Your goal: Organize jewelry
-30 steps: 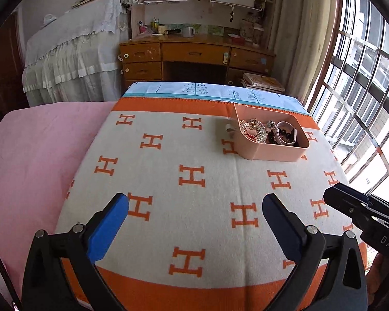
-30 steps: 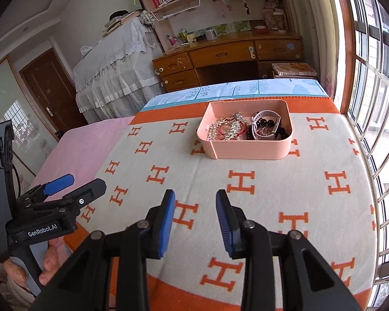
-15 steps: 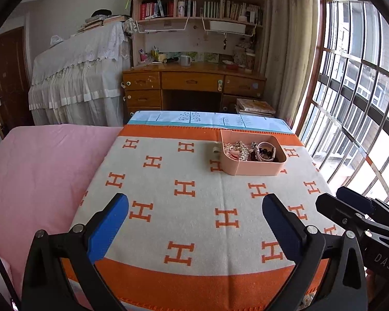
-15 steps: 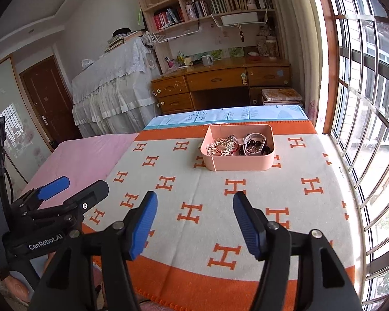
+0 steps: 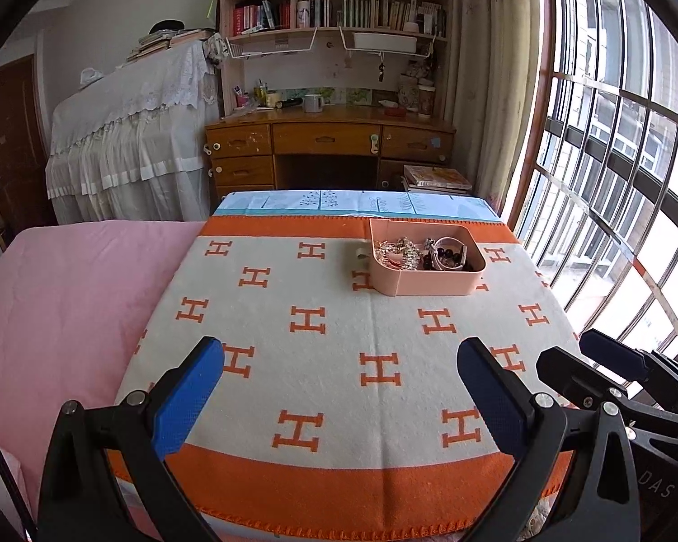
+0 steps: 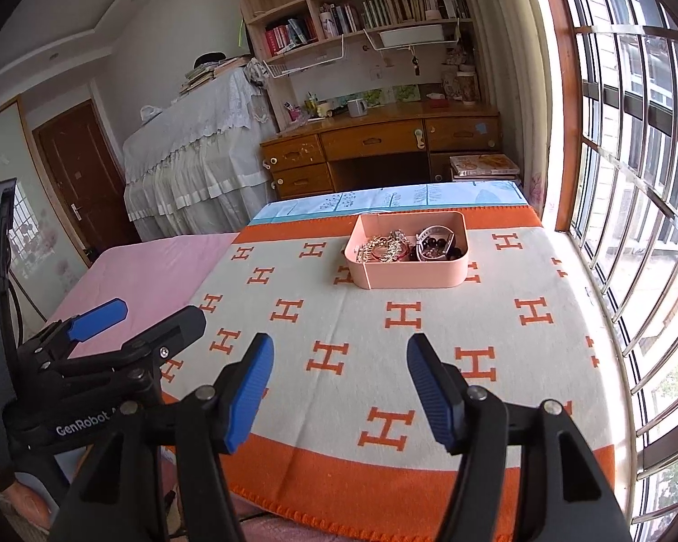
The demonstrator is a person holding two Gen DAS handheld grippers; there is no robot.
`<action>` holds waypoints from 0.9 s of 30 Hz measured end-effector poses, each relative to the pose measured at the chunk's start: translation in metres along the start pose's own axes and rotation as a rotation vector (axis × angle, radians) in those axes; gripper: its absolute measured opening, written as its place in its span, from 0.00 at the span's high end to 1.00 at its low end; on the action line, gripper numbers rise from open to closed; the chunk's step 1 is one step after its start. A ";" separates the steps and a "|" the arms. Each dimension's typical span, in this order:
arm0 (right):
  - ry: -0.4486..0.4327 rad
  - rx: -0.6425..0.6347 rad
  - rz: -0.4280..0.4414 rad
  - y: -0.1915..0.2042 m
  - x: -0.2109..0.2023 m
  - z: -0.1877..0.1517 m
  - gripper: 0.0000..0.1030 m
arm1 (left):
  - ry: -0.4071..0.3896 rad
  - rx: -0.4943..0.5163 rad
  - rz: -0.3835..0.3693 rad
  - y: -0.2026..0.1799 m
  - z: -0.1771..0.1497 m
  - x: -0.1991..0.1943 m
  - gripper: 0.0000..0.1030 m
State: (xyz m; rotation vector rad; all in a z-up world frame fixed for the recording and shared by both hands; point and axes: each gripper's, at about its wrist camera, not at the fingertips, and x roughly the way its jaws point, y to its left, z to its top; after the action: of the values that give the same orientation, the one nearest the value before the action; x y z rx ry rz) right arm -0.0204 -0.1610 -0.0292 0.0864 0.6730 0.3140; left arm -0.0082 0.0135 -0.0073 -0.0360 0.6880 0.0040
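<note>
Both your grippers are empty and spread wide over the blanket

Your left gripper point(image 5: 340, 361) and right gripper point(image 6: 340, 361) are holding nothing; the right's jaws just finished opening. The jewelry point(image 6: 386, 246) sits piled in the pink tray point(image 6: 407, 276), well ahead on the orange-and-cream blanket point(image 5: 339, 338).

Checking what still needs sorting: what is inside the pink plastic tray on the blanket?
The pink plastic tray holds tangled silvery chains on the left, dark beads and a white band on the right. Whatever lies beneath the pile is covered.
</note>
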 end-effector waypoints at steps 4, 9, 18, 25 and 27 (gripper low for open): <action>-0.003 -0.005 0.003 0.000 -0.001 -0.001 0.40 | 0.002 -0.002 0.004 0.000 -0.001 0.000 0.01; -0.005 -0.010 0.005 0.001 -0.003 -0.002 0.40 | 0.014 -0.008 0.009 -0.001 -0.003 0.002 0.01; 0.001 -0.002 0.007 0.001 -0.003 -0.003 0.40 | 0.016 -0.006 0.011 -0.002 -0.003 0.003 0.01; 0.001 -0.001 0.008 0.000 -0.003 -0.003 0.40 | 0.017 -0.005 0.011 -0.003 -0.003 0.003 0.01; 0.001 -0.001 0.008 0.000 -0.003 -0.003 0.40 | 0.017 -0.005 0.012 -0.003 -0.002 0.003 0.01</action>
State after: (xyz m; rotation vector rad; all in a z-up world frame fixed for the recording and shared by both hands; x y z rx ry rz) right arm -0.0247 -0.1619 -0.0302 0.0880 0.6736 0.3223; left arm -0.0072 0.0103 -0.0109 -0.0370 0.7047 0.0167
